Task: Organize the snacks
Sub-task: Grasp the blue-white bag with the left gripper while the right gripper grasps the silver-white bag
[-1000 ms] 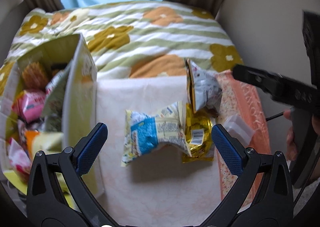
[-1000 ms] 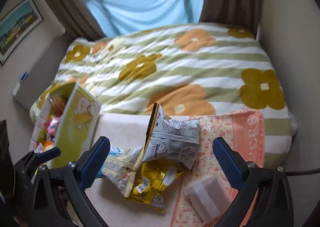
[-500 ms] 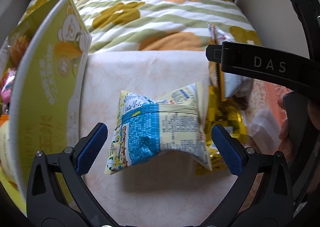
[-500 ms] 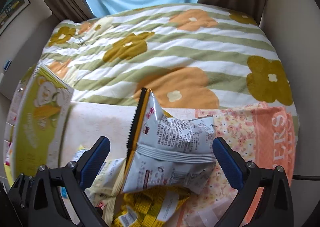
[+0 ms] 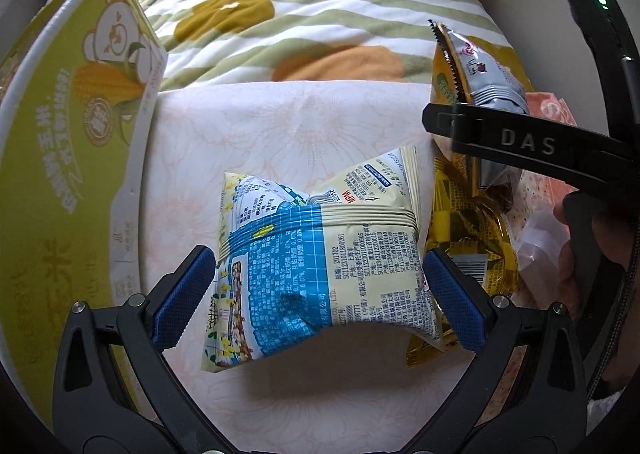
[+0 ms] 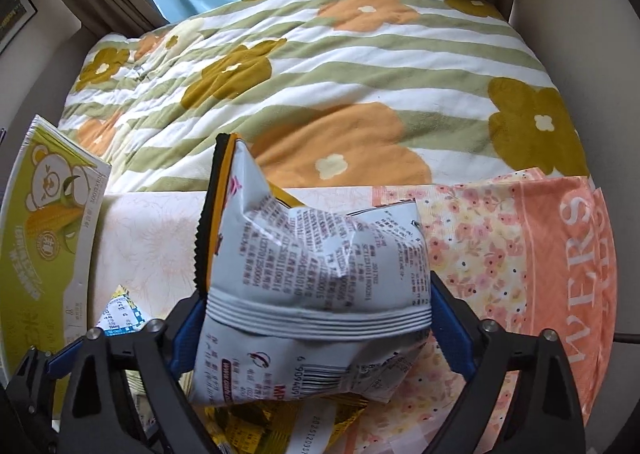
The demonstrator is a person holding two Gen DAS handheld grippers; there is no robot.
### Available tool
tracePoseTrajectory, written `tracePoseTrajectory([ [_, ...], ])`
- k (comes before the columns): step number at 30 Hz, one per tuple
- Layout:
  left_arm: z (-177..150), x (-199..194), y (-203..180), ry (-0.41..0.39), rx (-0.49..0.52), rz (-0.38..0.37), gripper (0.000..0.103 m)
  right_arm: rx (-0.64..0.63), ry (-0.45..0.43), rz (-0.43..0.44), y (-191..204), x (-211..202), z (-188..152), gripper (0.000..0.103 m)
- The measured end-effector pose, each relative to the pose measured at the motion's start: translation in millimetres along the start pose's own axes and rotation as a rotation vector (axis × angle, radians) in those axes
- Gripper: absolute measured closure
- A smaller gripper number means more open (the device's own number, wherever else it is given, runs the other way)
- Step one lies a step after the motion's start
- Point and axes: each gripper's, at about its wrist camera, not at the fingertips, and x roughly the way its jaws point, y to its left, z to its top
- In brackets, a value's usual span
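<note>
Both tools have dropped in closer since a moment ago. Your left tool (image 5: 318,294) sits open around the blue packet (image 5: 320,266) on the bed; squeeze next, then carry it to the box (image 5: 72,157). Your right tool (image 6: 316,318) seems clamped on the grey packet (image 6: 316,274), tilted forward.

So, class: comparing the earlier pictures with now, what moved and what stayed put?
Both grippers came down over the snacks: the left gripper now straddles the blue-and-yellow packet, and the right gripper has closed in around the grey packet. The gold packet and the green box stayed put.
</note>
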Motion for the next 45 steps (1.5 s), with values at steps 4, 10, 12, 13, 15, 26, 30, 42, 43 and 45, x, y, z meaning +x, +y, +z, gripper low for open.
tracePoseTrajectory([
  [4,0.3,4.4,5.3,0.019,-0.018,-0.033,0.000,0.006,-0.008,0.040,-1.8,-3.3,-1.6,0.017],
  [10,2.1,8.7,6.6,0.028,-0.013,-0.062,0.000,0.012,-0.008,0.072,-3.6,-4.2,-1.2,0.022],
  [12,1.7,10.6,6.7,0.035,-0.010,-0.068,0.001,0.016,-0.011,0.080,-5.1,-4.6,-1.7,0.023],
  [13,1.0,11.9,6.6,0.040,-0.005,-0.065,0.003,0.015,-0.013,0.081,-5.1,-4.8,-1.9,0.024],
  [15,-0.6,12.0,5.7,0.037,0.004,-0.058,0.008,0.009,-0.015,0.084,-4.8,-4.8,-2.4,0.025],
  [26,-3.6,-6.2,1.5,0.009,0.020,-0.047,0.031,0.022,-0.031,0.114,-7.7,-13.5,-7.3,0.030],
  [30,-4.3,-16.2,3.4,-0.005,0.022,-0.040,0.032,0.022,-0.055,0.121,-7.0,-26.2,-7.1,0.030],
  [42,-1.8,-95.3,2.8,-0.161,0.018,-0.033,0.032,-0.025,-0.173,0.132,6.7,-96.9,-3.7,0.030],
  [43,-0.6,-105.2,4.6,-0.181,0.016,-0.032,0.032,-0.035,-0.186,0.136,9.9,-105.2,-3.4,0.030],
  [45,1.7,-124.3,9.7,-0.216,0.005,-0.033,0.032,-0.054,-0.205,0.141,17.7,-120.4,-2.3,0.030],
])
